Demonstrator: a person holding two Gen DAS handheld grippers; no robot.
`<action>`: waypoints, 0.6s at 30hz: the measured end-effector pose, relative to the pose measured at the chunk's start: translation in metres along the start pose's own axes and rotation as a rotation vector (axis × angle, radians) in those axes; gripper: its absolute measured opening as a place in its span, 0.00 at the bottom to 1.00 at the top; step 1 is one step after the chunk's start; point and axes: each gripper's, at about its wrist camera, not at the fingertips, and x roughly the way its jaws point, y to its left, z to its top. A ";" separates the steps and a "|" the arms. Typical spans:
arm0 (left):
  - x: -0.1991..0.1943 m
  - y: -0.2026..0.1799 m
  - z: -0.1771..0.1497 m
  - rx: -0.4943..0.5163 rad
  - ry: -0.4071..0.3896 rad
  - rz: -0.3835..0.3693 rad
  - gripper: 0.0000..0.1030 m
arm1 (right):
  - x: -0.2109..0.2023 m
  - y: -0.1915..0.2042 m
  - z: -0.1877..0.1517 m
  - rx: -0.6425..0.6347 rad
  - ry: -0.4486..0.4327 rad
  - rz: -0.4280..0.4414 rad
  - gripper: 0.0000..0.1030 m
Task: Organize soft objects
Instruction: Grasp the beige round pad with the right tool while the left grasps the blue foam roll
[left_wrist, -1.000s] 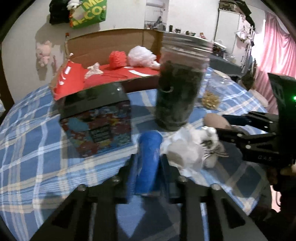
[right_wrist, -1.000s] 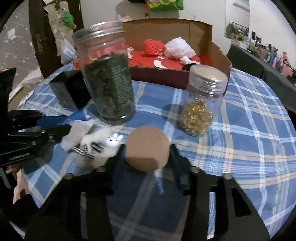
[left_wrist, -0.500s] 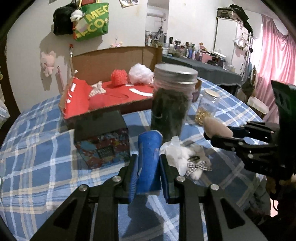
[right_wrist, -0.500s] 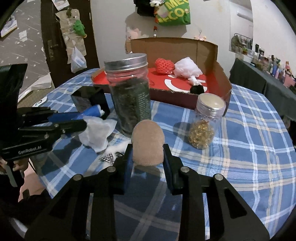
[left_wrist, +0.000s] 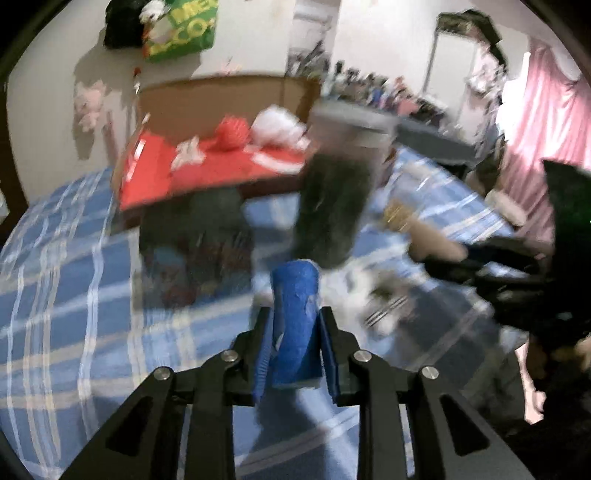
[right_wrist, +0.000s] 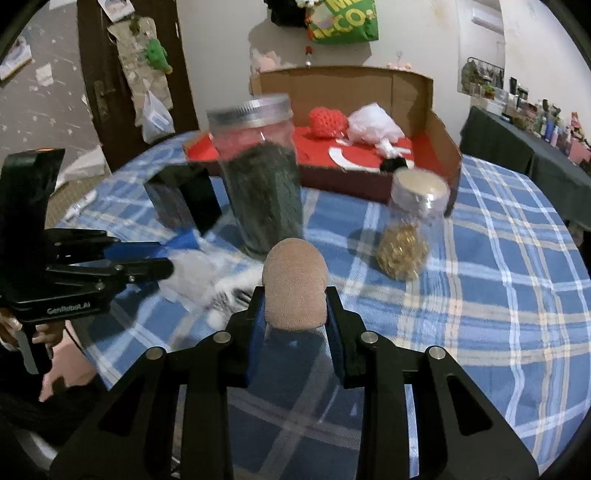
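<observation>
My left gripper pinches a blue soft roll above the checked tablecloth; its jaws are opening slightly, but the pads still press on the roll. My right gripper is shut on a tan plush lump. Below and between the two grippers, a white tissue and a small white plush toy lie on the cloth. At the back stands a cardboard box with a red floor. It holds a red crochet ball and a white fluffy puff.
A tall jar of dark green stuff stands between the grippers and the box. A small jar with gold pieces is to its right and a black printed carton to its left. A hand holds the left gripper.
Both grippers have come up and back from the cloth with their soft things still gripped. The tissue and plush toy stayed on the table. The left view is now smeared by motion.
</observation>
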 end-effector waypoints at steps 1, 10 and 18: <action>0.005 0.003 -0.005 -0.009 0.011 0.021 0.30 | 0.003 0.001 -0.003 -0.009 0.011 -0.020 0.30; 0.002 0.014 -0.018 0.011 -0.015 0.105 0.59 | 0.013 -0.004 -0.022 -0.022 0.027 -0.112 0.54; 0.002 0.019 -0.020 0.053 -0.022 0.191 0.60 | 0.014 -0.011 -0.023 0.006 0.026 -0.102 0.54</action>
